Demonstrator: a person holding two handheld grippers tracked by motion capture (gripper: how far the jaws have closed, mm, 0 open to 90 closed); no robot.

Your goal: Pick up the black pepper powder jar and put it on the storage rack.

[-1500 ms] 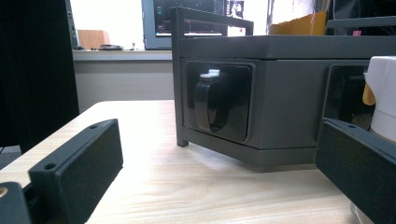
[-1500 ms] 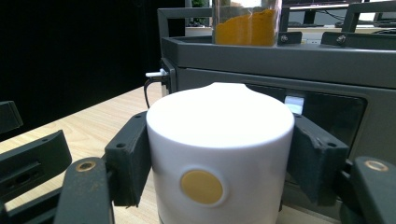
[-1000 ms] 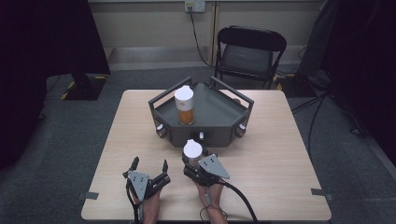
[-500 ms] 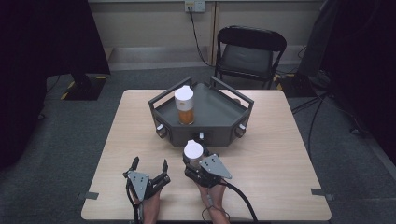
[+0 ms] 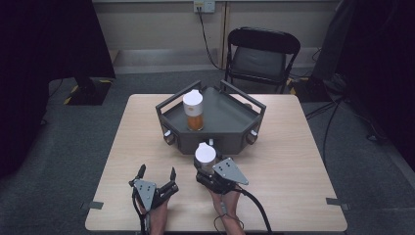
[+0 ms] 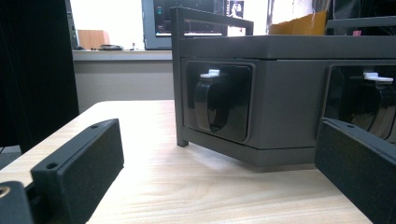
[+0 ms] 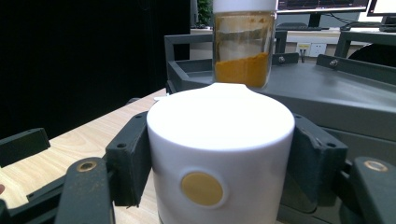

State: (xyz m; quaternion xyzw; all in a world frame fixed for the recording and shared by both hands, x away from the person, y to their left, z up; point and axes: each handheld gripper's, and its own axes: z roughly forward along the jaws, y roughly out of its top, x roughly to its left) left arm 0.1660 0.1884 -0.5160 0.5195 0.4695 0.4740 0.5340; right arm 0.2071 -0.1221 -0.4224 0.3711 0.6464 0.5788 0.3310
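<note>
Two jars matter here: the white-capped jar (image 7: 220, 158) clamped in my right hand-held gripper (image 5: 211, 172), and its twin, the spice jar (image 5: 193, 111) with orange powder standing upright on the dark tray (image 5: 230, 117). My right hand-held gripper's pads press on the cap from both sides, and I hold the jar just in front of the tray's near wall, low over the counter (image 5: 293, 161). My left hand-held gripper (image 5: 156, 175) rests on the counter with its jaws wide and nothing between them, pointing at the tray's side.

What worries me is the grip itself: I have hold of the smooth white cap rather than the glass body (which I can barely see below it), so the jar could slip down or swing if I tilt my wrist. The tray's raised rail (image 5: 178, 95) is the other hazard; carrying the jar in too low would knock its base against the wall. Setting it down too near the standing spice jar could tip that one over.
</note>
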